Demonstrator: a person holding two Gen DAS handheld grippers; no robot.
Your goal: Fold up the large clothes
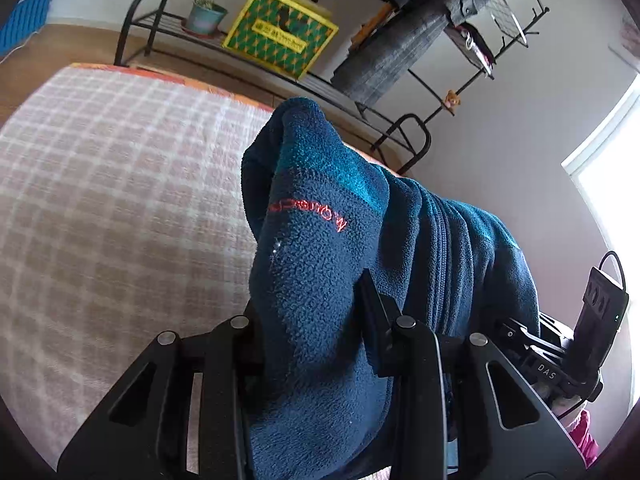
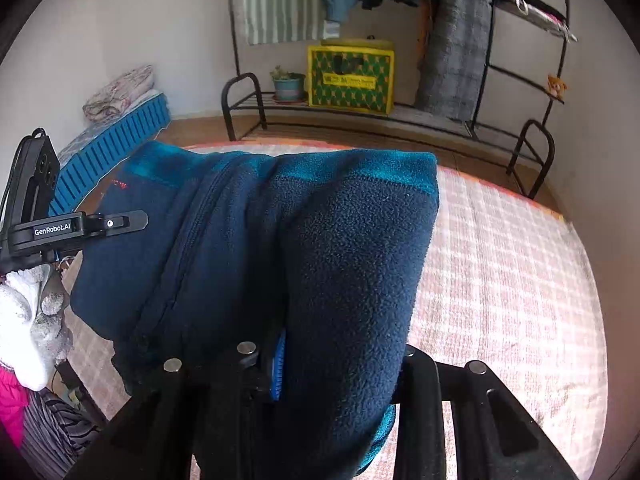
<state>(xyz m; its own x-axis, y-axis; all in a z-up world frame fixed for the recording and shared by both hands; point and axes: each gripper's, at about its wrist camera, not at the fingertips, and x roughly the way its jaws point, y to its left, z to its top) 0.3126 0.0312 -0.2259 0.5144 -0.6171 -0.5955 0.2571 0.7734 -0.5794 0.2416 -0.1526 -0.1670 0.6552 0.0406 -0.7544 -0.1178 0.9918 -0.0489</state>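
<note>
A navy fleece jacket (image 1: 320, 288) with teal panels, a front zip and red chest lettering hangs lifted above a bed with a pink checked cover (image 1: 112, 200). My left gripper (image 1: 312, 312) is shut on one part of the fleece, which drapes over its fingers. My right gripper (image 2: 332, 344) is shut on another part of the same jacket (image 2: 348, 256), whose fabric bulges forward and hides the fingertips. The left gripper's body shows at the left edge of the right wrist view (image 2: 76, 228), close beside the jacket.
A black metal clothes rack (image 2: 532, 152) stands past the foot of the bed, with a yellow-green box (image 2: 350, 80), a potted plant (image 2: 288, 84) and hanging clothes. A blue slatted crate (image 2: 112, 148) with folded bedding lies at the left wall. A bright window (image 1: 612, 184) is at the right.
</note>
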